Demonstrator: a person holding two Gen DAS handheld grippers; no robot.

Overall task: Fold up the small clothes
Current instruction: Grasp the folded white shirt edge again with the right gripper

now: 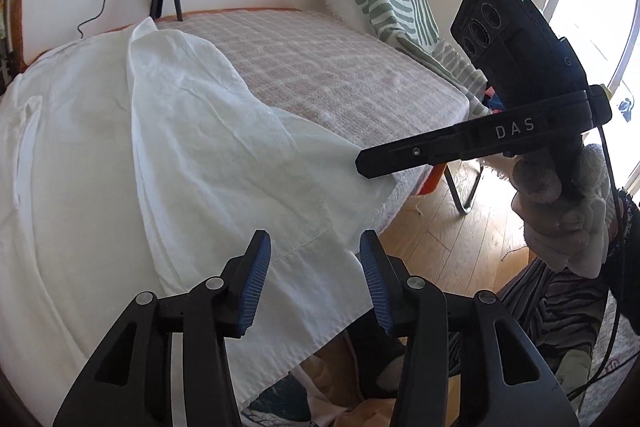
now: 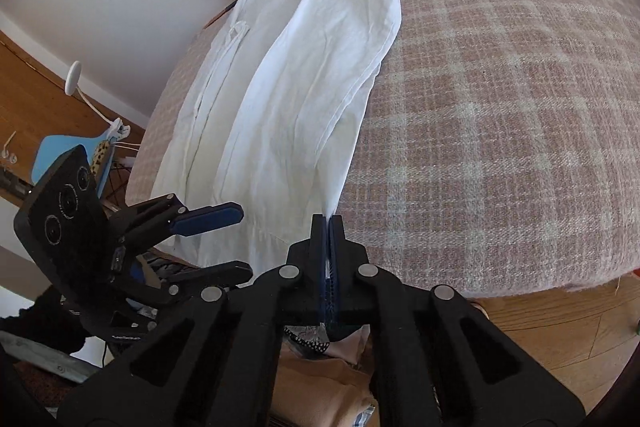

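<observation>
Right tongs (image 2: 329, 227), angled down, pinch the white garment's (image 2: 304, 75) near edge at the bed's (image 2: 500, 107) rim. Left tongs (image 1: 314, 279) stand spread over its hem, pads not touching the cloth; a gloved hand (image 1: 560, 203) grips the right handle.

White garment (image 2: 280, 99): thin creased matt cloth. Bed cover (image 2: 500, 107): coarse woven checked wool. Floor (image 1: 452, 239): smooth wood. Grippers: matt black plastic.

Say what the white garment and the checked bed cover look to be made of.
White garment: thin woven cloth, likely cotton or linen, matte; fine creases, light showing through. Checked bed cover: coarse, fuzzy weave, probably wool or a blend; visible threads and nap.
</observation>
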